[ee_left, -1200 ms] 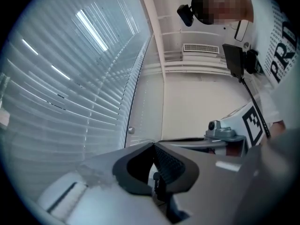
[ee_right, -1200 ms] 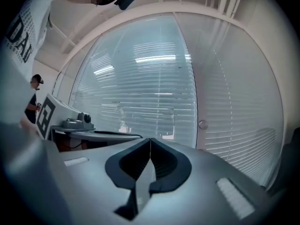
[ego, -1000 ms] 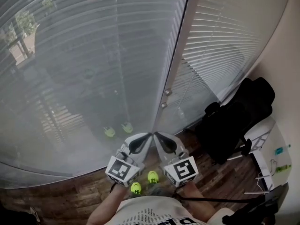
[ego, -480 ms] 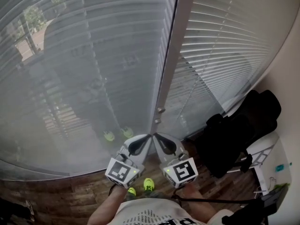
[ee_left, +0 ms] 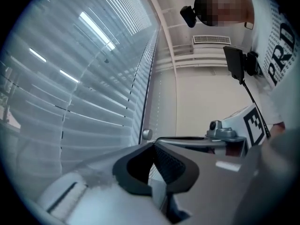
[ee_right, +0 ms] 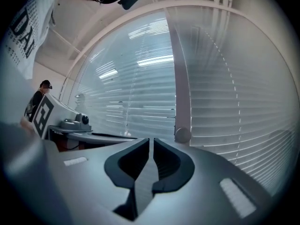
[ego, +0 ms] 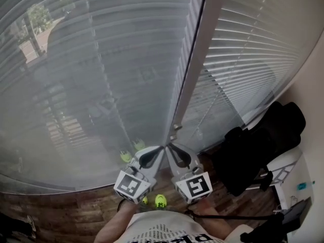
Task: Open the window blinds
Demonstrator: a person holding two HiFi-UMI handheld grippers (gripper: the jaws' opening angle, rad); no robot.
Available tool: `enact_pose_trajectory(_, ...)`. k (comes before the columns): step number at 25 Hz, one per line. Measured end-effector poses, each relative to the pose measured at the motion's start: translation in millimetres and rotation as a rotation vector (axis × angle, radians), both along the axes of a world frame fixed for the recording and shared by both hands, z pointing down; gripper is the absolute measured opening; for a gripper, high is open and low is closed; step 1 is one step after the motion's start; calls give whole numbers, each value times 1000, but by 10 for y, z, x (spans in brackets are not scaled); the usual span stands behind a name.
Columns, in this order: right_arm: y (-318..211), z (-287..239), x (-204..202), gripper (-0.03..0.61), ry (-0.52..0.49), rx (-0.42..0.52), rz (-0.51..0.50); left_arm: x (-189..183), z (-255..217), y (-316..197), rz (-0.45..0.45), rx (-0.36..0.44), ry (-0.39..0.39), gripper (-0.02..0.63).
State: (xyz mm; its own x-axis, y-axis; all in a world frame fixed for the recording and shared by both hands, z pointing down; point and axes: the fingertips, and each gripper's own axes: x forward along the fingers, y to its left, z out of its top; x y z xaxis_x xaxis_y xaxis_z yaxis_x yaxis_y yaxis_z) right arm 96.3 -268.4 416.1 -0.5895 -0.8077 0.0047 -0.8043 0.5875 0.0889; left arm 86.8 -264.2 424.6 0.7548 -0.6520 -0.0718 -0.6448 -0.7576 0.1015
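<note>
Dark wood-plank floor (ego: 76,214) runs under a tall window (ego: 91,95), a pale frame post (ego: 195,70) splitting it in two — greenery (ego: 38,16) shows hazily outside. At right a black office chair (ego: 258,146) stands by a plain pale wall (ego: 311,85), a white table (ego: 288,161) beside it.

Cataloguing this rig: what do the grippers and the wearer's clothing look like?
The left gripper and right gripper are pale grey with curved tongs lined by dark ribbed pads. Each carries a white cube printed with black square markers. A black cable trails from the right one, whose tongs have just been opening, nothing between them. The person wears a white shirt with black lettering.
</note>
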Motion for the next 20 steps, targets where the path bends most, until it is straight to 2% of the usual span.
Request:
enact_pose_trajectory(2, -34, -52, 14, 39, 7, 14, 24, -2, -42, -31, 13, -1, 23, -8)
enact_pose_trajectory(6, -161, -163, 125, 98, 39, 51, 97, 15, -59, -89, 54, 7, -8, -6)
enact_pose_trajectory(11, -323, -213, 283, 121, 137, 91, 193, 23, -81, -159, 59, -6, 3, -6)
enact_pose_trajectory(20, -462, -179, 313, 150, 214, 110, 250, -19, -86, -237, 83, 8, 10, -6)
